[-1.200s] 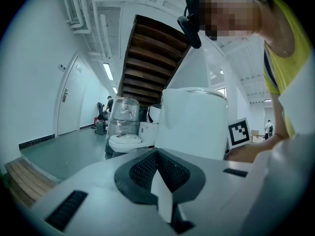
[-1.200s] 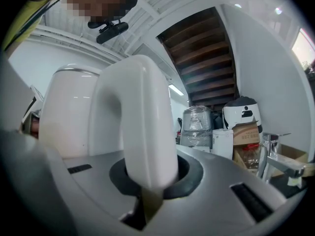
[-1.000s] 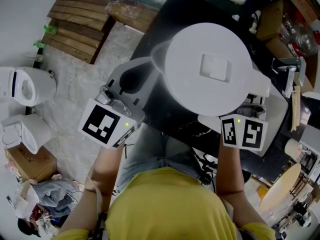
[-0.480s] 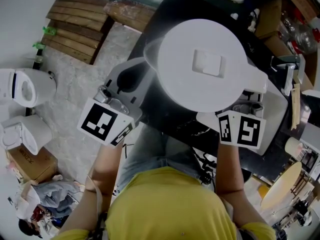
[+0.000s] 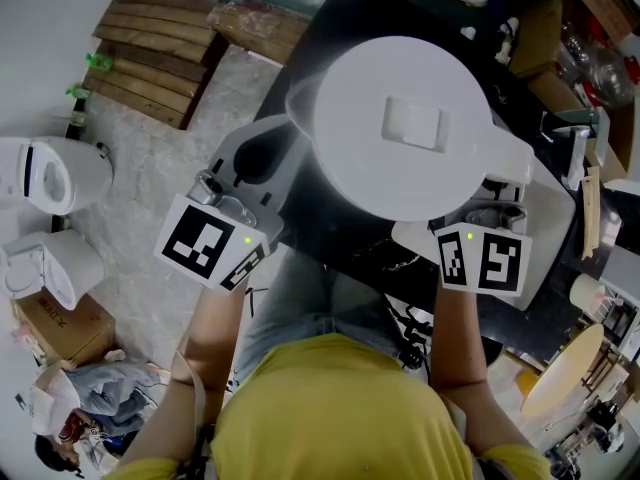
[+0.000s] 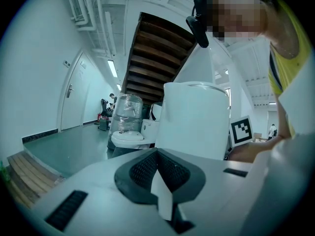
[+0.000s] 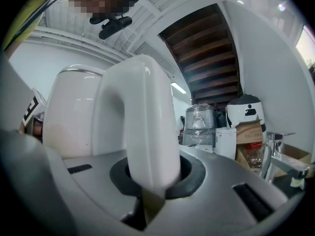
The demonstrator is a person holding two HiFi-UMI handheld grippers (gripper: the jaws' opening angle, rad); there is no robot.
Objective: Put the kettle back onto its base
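White electric kettle, upper centre of head view: handle clamped between right gripper jaws. Left gripper: jaws together, holding nothing, beside kettle.

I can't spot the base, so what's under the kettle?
Black tabletop shows around the kettle, which the right gripper holds by its handle. Anything directly beneath, the base included, is covered by its body.

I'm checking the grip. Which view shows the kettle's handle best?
The right gripper view: the handle fills the middle, clamped between the right gripper's jaws. The head view shows mostly the lid, which hides most of the handle. The left gripper view shows the kettle from its far side, handle hidden.
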